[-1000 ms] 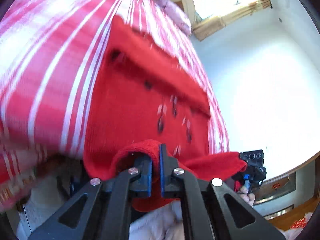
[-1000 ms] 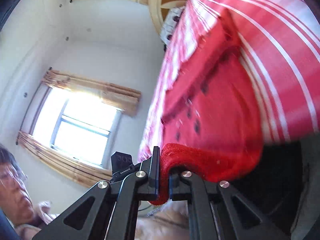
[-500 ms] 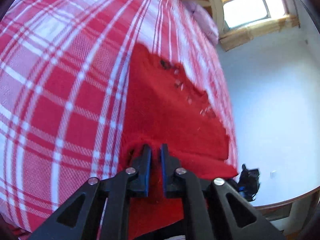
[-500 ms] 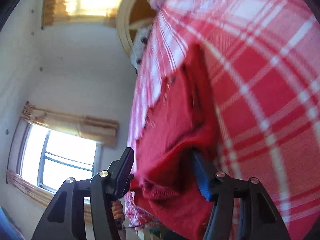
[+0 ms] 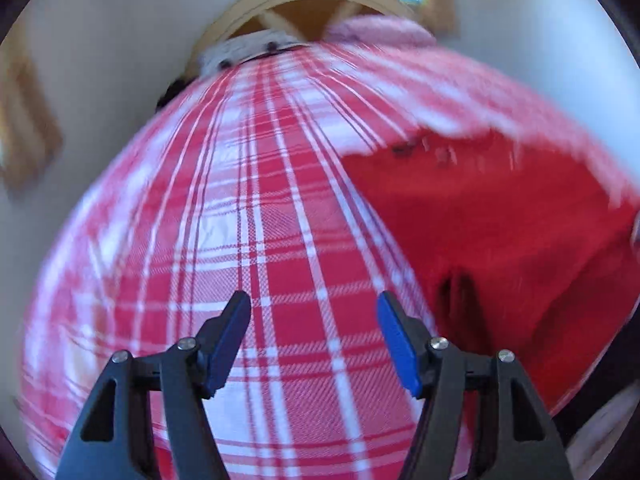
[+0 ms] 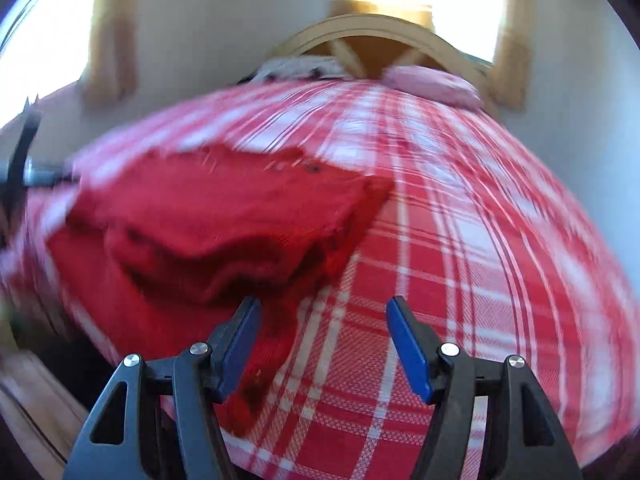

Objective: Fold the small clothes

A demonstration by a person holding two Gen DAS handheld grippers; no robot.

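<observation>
The red knit garment [image 6: 208,216] lies folded near the foot edge of the bed [image 6: 460,240]; it is soft and limp, so grasp a layered edge or corner. Left gripper [image 5: 314,340] and right gripper [image 6: 322,340] are both spread, holding nothing.

My left gripper [image 5: 314,336]: matt black plastic arms, smooth blue pads [image 5: 396,344], shiny metal screws. My right gripper [image 6: 322,340]: same matt black plastic, blue pads [image 6: 406,346], bright metal screws. Red garment [image 6: 224,216] was knitted cloth, coarse and fuzzy, matt. Bedspread [image 5: 256,216] was woven checked cloth, red and white, fine twill texture, matt. Headboard [image 6: 384,36] looked like pale wood, smooth. Pillow [image 6: 432,82] was soft pink cloth.
</observation>
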